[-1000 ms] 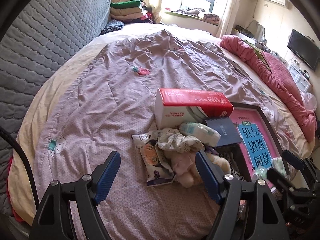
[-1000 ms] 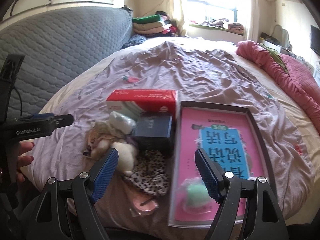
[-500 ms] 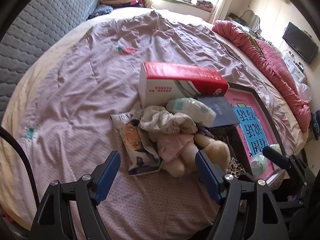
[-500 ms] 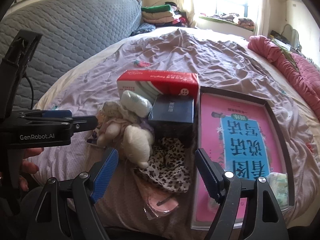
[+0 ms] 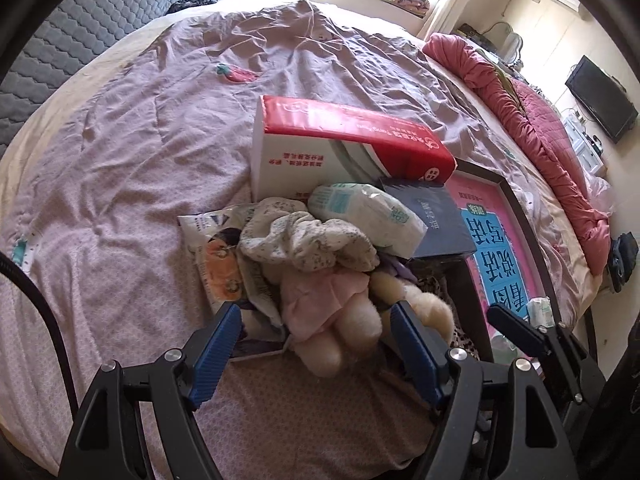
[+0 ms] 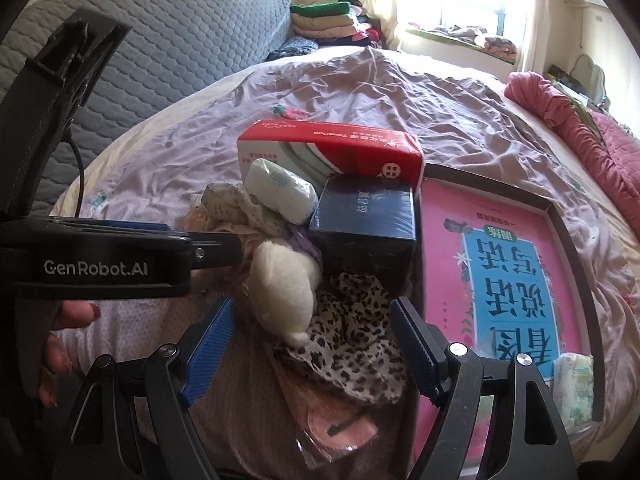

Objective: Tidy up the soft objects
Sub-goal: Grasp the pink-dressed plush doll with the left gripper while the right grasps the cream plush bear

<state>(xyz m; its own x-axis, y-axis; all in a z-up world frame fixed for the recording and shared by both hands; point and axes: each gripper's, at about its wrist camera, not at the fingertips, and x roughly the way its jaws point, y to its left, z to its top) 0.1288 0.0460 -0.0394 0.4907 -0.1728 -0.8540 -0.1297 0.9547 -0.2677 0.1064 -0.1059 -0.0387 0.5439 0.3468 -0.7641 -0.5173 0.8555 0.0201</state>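
Note:
A heap of soft things lies on the mauve bedspread (image 5: 140, 140). A plush doll in a pink dress (image 5: 328, 312) lies under a floral cloth (image 5: 308, 240), beside a wrapped white pack (image 5: 368, 212) and a leopard-print cloth (image 6: 352, 344). My left gripper (image 5: 316, 314) is open low over the doll, its blue pads on either side of the doll's legs and apart from them. My right gripper (image 6: 313, 308) is open above the doll's cream body (image 6: 284, 284) and the leopard cloth. A bagged pink mask (image 6: 340, 428) lies nearest me.
Behind the heap stand a red-and-white tissue box (image 5: 340, 140) and a dark blue box (image 6: 364, 220). At the right is a black-rimmed tray (image 6: 560, 216) with a pink book and a small packet (image 6: 572, 384). A grey headboard (image 6: 160, 60) and pink quilt (image 5: 540, 140) border the bed.
Both grippers have sunk and come closer to the heap, which now fills more of each view. Their jaws stand as wide as before.

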